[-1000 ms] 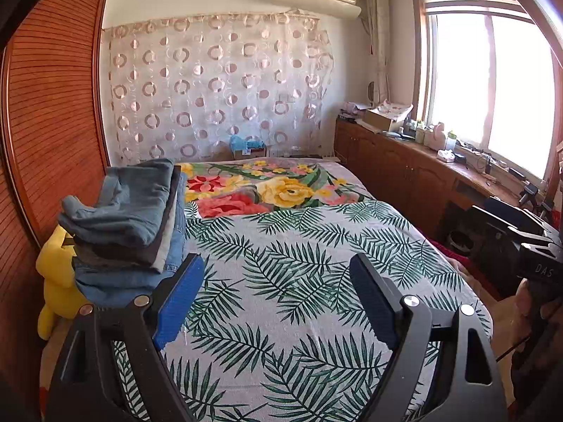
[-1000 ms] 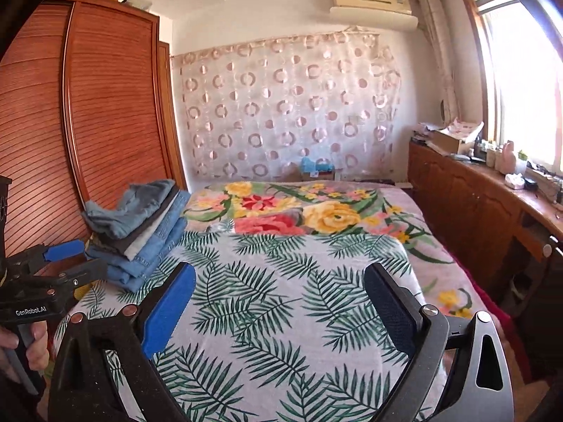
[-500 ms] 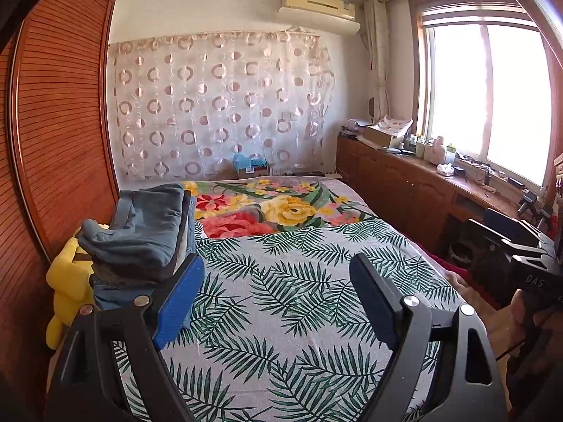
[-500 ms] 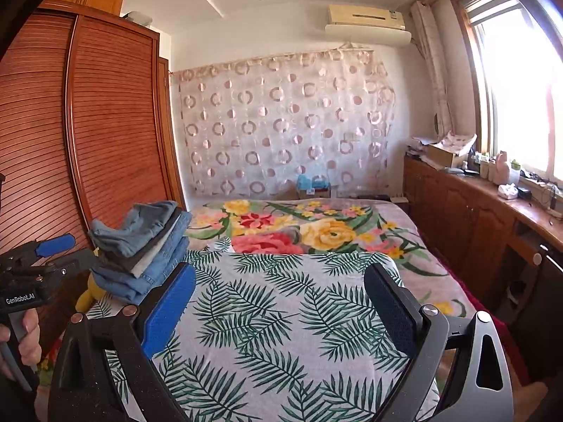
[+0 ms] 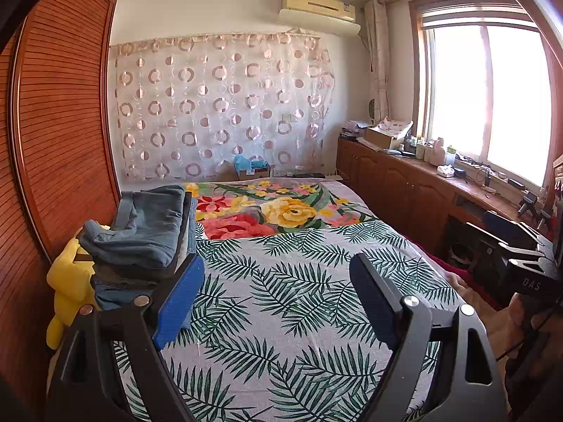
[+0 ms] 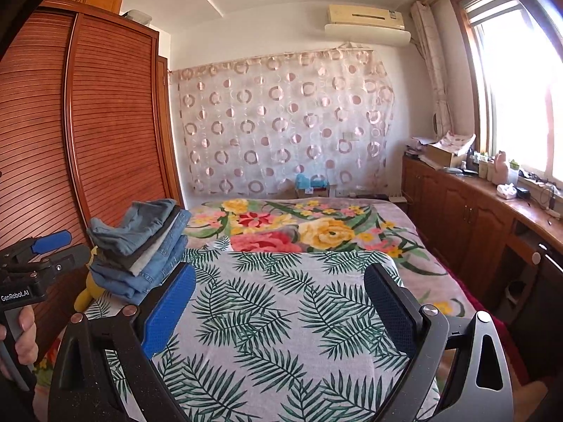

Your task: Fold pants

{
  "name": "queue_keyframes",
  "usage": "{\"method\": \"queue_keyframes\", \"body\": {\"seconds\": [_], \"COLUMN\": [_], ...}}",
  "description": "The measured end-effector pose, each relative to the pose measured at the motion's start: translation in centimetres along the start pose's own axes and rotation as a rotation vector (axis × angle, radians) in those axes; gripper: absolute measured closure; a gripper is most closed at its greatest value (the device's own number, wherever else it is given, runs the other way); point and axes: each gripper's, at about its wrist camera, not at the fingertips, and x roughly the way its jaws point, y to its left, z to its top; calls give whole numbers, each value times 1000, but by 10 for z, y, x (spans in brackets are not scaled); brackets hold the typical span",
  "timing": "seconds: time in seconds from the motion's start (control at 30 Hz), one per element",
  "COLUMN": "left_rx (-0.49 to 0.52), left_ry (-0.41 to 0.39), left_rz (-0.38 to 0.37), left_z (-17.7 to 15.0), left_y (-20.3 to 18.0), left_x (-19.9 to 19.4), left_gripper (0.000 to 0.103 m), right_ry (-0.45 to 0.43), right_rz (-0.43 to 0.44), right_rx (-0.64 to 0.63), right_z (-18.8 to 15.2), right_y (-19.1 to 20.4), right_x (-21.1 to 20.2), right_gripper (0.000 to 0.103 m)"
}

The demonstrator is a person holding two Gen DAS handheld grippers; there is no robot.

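A stack of folded pants (image 5: 140,239), mostly blue denim with a grey layer, sits at the bed's left edge; it also shows in the right wrist view (image 6: 140,246). My left gripper (image 5: 278,302) is open and empty, held above the near end of the bed, with the stack just beyond its left finger. My right gripper (image 6: 279,307) is open and empty above the leaf-print sheet (image 6: 274,316). The left gripper also shows at the left edge of the right wrist view (image 6: 42,253). The right gripper's body shows at the right edge of the left wrist view (image 5: 520,263).
The bed (image 5: 288,281) carries a leaf-print sheet over a floral blanket (image 5: 267,207). A yellow plush toy (image 5: 68,277) lies beside the stack. A wooden wardrobe (image 6: 88,140) stands at the left. A cluttered wooden counter (image 5: 440,176) runs under the window at the right.
Both grippers have pulled back and tilted up, so more of the wall and ceiling shows. Both stay open and empty. The stack has not moved.
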Motion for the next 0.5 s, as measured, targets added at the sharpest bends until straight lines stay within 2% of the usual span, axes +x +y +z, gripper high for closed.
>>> {"method": "queue_keyframes", "body": {"seconds": [0.5], "left_rx": [-1], "left_ry": [-1], "left_rz": [3], "left_z": [0], "left_y": [0], "left_x": [0], "left_gripper": [18], "right_ry": [-2], "right_rz": [3], "right_rx": [-6], "right_z": [-1], "right_y": [-1], "right_x": [-1], "right_gripper": [6]}}
